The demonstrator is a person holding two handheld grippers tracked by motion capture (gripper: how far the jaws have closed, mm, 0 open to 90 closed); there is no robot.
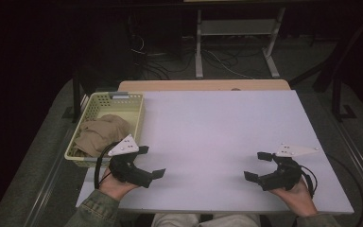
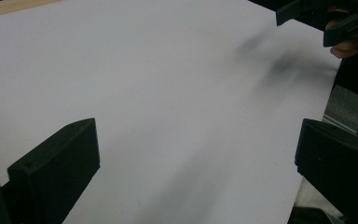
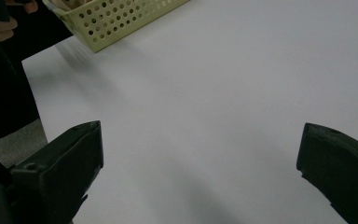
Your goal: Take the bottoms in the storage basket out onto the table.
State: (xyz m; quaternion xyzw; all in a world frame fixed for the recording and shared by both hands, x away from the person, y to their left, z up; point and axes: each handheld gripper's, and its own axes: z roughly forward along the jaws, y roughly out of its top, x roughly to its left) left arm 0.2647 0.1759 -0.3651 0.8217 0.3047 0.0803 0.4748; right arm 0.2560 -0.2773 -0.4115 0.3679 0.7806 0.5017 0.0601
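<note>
Left tool (image 1: pixel 152 161) wide open, empty | right tool (image 1: pixel 259 165) likewise | tan cloth (image 1: pixel 99 134) crumpled in basket (image 1: pixel 94 101)

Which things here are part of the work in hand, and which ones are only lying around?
Part of the work:
- left gripper, jaws open, beside the basket
- right gripper, jaws open, over the white board
- yellow perforated basket at the table's left edge
- tan cloth crumpled inside the basket
- white board as work surface

Just lying about:
- cables on the floor
- table legs behind
</note>
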